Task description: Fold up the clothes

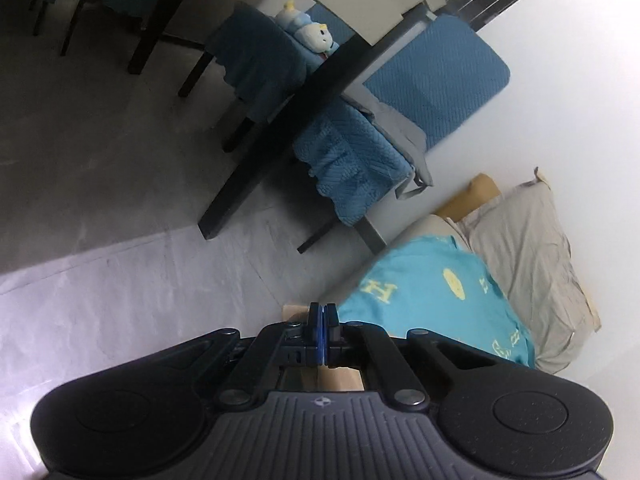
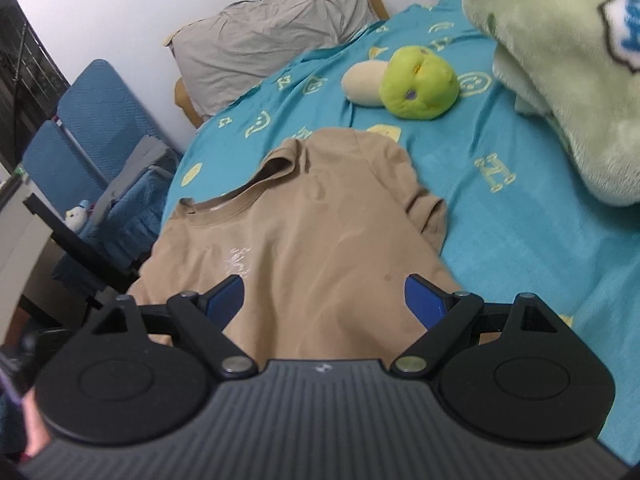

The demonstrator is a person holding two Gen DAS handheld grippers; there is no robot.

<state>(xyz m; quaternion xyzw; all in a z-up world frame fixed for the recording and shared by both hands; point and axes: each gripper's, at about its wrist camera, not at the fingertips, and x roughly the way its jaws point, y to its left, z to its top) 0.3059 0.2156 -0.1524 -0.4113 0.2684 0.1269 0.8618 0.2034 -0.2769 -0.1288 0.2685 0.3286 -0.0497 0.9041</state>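
A tan T-shirt [image 2: 316, 216] lies spread on the turquoise bedsheet [image 2: 520, 216], collar toward the far left, one sleeve bunched at its right. My right gripper [image 2: 324, 300] is open just above the shirt's lower part, its blue pads on either side of the cloth. My left gripper [image 1: 323, 316] is shut with nothing between its pads. It hangs beside the bed's edge, over the floor, near the turquoise sheet [image 1: 436, 296]. The shirt is out of the left wrist view.
A green plush toy [image 2: 416, 84] and a pale green plush blanket [image 2: 560, 60] lie on the bed. A grey pillow [image 2: 264, 36] sits at the head by the white wall. Blue-covered chairs [image 1: 432, 80] and a dark table leg [image 1: 276, 136] stand beside the bed.
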